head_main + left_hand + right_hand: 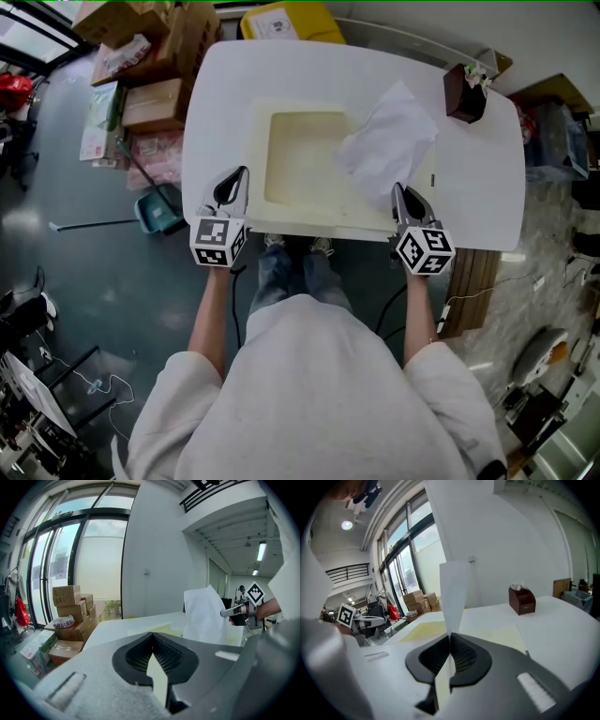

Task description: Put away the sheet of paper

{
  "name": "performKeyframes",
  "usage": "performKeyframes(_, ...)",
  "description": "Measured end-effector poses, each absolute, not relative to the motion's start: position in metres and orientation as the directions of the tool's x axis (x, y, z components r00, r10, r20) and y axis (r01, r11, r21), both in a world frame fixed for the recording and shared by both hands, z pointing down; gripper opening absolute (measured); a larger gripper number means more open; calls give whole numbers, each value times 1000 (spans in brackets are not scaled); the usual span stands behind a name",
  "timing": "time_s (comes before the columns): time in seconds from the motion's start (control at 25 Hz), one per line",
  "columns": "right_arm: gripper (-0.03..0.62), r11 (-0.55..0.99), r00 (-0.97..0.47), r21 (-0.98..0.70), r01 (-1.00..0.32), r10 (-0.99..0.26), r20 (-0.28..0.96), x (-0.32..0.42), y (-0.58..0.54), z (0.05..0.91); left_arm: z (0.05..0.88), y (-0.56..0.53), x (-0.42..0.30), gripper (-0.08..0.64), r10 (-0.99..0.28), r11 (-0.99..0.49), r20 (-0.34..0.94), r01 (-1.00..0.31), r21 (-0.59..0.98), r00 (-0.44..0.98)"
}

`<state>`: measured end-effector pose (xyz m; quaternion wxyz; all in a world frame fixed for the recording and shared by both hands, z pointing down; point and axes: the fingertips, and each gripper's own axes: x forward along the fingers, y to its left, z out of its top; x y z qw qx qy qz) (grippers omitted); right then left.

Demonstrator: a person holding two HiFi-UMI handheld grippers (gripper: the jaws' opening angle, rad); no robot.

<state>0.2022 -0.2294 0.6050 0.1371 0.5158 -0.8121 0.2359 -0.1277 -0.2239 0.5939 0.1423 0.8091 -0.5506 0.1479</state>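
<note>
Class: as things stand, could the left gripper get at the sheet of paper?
Probably yes. The paper is held by the right gripper over the tray, and nothing stands between it and the left gripper, whose jaws are together.

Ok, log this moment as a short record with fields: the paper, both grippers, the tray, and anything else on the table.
sheet of paper: white, creased, raised over the tray's right part
right gripper: shut on the sheet's near edge
left gripper: shut, nothing between the jaws, over the table's near left part
tray: cream, shallow, lying on the white table
brown box: at the table's far right corner
task state: paper lifted, not yet put away
</note>
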Motion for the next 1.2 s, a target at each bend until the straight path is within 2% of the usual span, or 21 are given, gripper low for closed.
performKeyframes(0.24, 2, 252, -399, -324, -912, -730, 555, 230, -238, 646, 593, -225, -125, 5, -850, -354, 393, -933, 69, 352)
performKeyframes(0.6, 2, 249, -397, -309, -918, -613, 684, 250, -245, 697, 592, -223, -129, 5, -854, -342, 394, -937, 69, 340)
performKeyframes(0.92, 2, 319, -429, -308, -896, -450, 783, 264, -244, 728, 592, -218, -134, 5, -856, -333, 399, -941, 63, 329)
performKeyframes(1.2, 2, 439, -389, -228, -869, -324, 862, 279, -241, 742, 594, -215, -138, 5, -856, -322, 406, -945, 65, 319)
